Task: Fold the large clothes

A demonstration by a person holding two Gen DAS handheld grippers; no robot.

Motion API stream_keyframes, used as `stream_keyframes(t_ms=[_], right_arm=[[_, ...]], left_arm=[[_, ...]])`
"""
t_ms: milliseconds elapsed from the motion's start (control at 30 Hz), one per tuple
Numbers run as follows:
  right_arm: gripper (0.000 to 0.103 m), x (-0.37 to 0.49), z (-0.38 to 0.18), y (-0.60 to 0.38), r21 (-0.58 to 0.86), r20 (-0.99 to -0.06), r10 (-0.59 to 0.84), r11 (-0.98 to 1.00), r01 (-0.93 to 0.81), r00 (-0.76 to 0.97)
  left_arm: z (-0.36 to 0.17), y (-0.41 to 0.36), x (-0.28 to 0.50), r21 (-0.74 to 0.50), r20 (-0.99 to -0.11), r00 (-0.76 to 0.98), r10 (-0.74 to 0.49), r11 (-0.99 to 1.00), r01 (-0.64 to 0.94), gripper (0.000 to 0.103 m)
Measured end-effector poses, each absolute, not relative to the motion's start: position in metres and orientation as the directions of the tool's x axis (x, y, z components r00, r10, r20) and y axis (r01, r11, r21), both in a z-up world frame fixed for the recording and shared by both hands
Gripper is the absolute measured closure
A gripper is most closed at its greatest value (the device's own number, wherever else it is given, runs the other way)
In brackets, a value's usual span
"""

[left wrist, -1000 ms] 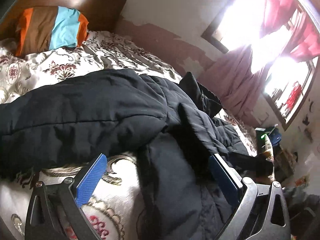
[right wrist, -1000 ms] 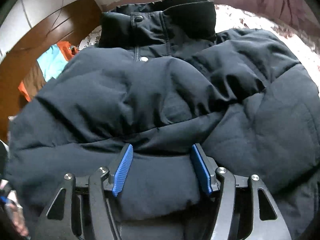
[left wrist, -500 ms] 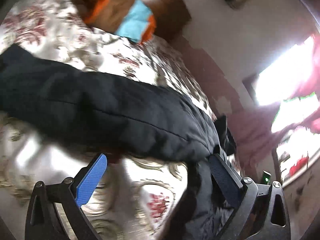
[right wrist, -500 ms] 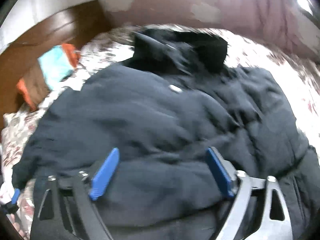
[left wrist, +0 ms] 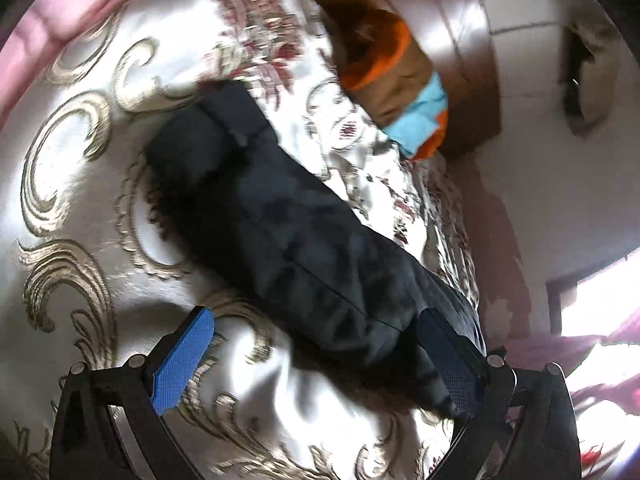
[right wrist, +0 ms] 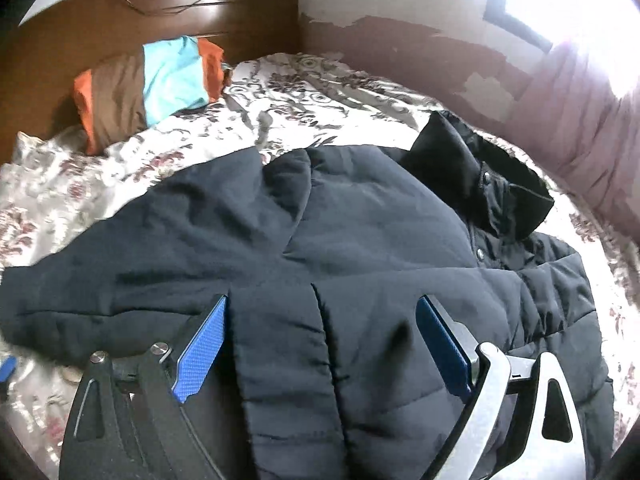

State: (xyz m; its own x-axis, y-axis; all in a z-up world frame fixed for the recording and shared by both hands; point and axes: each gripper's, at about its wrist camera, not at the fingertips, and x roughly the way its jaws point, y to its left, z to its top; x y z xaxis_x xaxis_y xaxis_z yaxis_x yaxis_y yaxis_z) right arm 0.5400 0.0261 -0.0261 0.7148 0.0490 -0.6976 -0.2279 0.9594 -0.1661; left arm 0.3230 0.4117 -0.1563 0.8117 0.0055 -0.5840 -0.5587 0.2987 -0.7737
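A dark padded jacket [right wrist: 360,264] lies spread across a bed [right wrist: 320,80] covered in a floral bedspread, its collar [right wrist: 476,184] turned toward the far right near a pink curtain [right wrist: 580,120]. The right tool [right wrist: 320,344] hangs over the near part of the jacket with its blue-padded fingers [right wrist: 200,356] spread wide, gripping nothing. In the left wrist view, blurred by motion, one sleeve [left wrist: 280,220] of the jacket stretches out over the bedspread [left wrist: 80,200], its cuff at the far end. The left tool [left wrist: 316,364] is also spread wide and empty, its right finger [left wrist: 452,364] against the sleeve's near end, its left finger over bare bedspread. An orange, brown and light-blue pillow [right wrist: 148,84] rests at the far left against the wooden headboard [right wrist: 160,12]. Bright light pours through a window [right wrist: 560,0] at the far right.
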Motion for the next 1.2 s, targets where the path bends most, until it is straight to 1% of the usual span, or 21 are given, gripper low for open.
stream_keyframes(t_ms=[100, 267, 367, 433, 533, 600, 633, 700, 733, 800, 867, 1000, 1067, 1200], right_arm=[[0.012, 0.542, -0.038, 0.030, -0.189, -0.691, 0.035, 0.956, -0.226, 0.722], [0.010, 0.530, -0.046, 0.038, -0.256, -0.618, 0.010, 0.943, -0.213, 0.786], [0.010, 0.529, -0.046, 0.037, -0.246, -0.605, 0.017, 0.947, -0.207, 0.796], [0.009, 0.528, -0.047, 0.035, -0.232, -0.595, 0.024, 0.952, -0.200, 0.803], [0.008, 0.529, -0.048, 0.033, -0.217, -0.591, 0.031, 0.956, -0.196, 0.806], [0.008, 0.531, -0.048, 0.032, -0.207, -0.593, 0.039, 0.958, -0.200, 0.804], [0.008, 0.531, -0.046, 0.032, -0.204, -0.598, 0.045, 0.957, -0.206, 0.800], [0.008, 0.531, -0.042, 0.030, -0.192, -0.601, 0.063, 0.956, -0.221, 0.797], [0.008, 0.527, -0.037, 0.028, -0.174, -0.593, 0.084, 0.958, -0.229, 0.801], [0.008, 0.517, -0.028, 0.025, -0.141, -0.562, 0.136, 0.956, -0.257, 0.815], [0.008, 0.503, -0.017, 0.023, -0.138, -0.530, 0.190, 0.942, -0.305, 0.826], [0.008, 0.481, -0.005, 0.018, -0.164, -0.503, 0.246, 0.914, -0.371, 0.828], [0.008, 0.473, -0.001, 0.012, -0.173, -0.494, 0.261, 0.906, -0.388, 0.829], [0.008, 0.462, 0.006, -0.013, -0.160, -0.495, 0.271, 0.905, -0.394, 0.825]], left_arm=[[-0.164, 0.420, 0.324, -0.785, -0.581, 0.814, -0.015, 0.277, -0.555, 0.000], [-0.169, 0.429, 0.325, -0.809, -0.549, 0.836, -0.010, 0.255, -0.529, 0.002], [-0.170, 0.435, 0.325, -0.825, -0.528, 0.849, 0.018, 0.226, -0.518, 0.002], [-0.171, 0.439, 0.325, -0.826, -0.526, 0.849, 0.042, 0.214, -0.522, 0.006], [-0.171, 0.441, 0.325, -0.822, -0.527, 0.846, 0.075, 0.207, -0.530, 0.015], [-0.172, 0.441, 0.327, -0.820, -0.526, 0.846, 0.088, 0.211, -0.532, 0.029], [-0.172, 0.441, 0.328, -0.827, -0.516, 0.852, 0.089, 0.209, -0.523, 0.033], [-0.172, 0.443, 0.329, -0.844, -0.489, 0.868, 0.090, 0.203, -0.497, 0.051], [-0.171, 0.445, 0.331, -0.852, -0.472, 0.876, 0.097, 0.204, -0.482, 0.057], [-0.166, 0.447, 0.333, -0.852, -0.458, 0.881, 0.119, 0.225, -0.473, 0.084], [-0.157, 0.449, 0.336, -0.849, -0.439, 0.888, 0.136, 0.260, -0.459, 0.089], [-0.122, 0.449, 0.340, -0.852, -0.323, 0.931, 0.168, 0.377, -0.363, 0.091], [-0.100, 0.444, 0.343, -0.828, -0.263, 0.949, 0.175, 0.463, -0.316, 0.092], [-0.047, 0.423, 0.351, -0.731, -0.153, 0.974, 0.170, 0.644, -0.227, 0.092]])
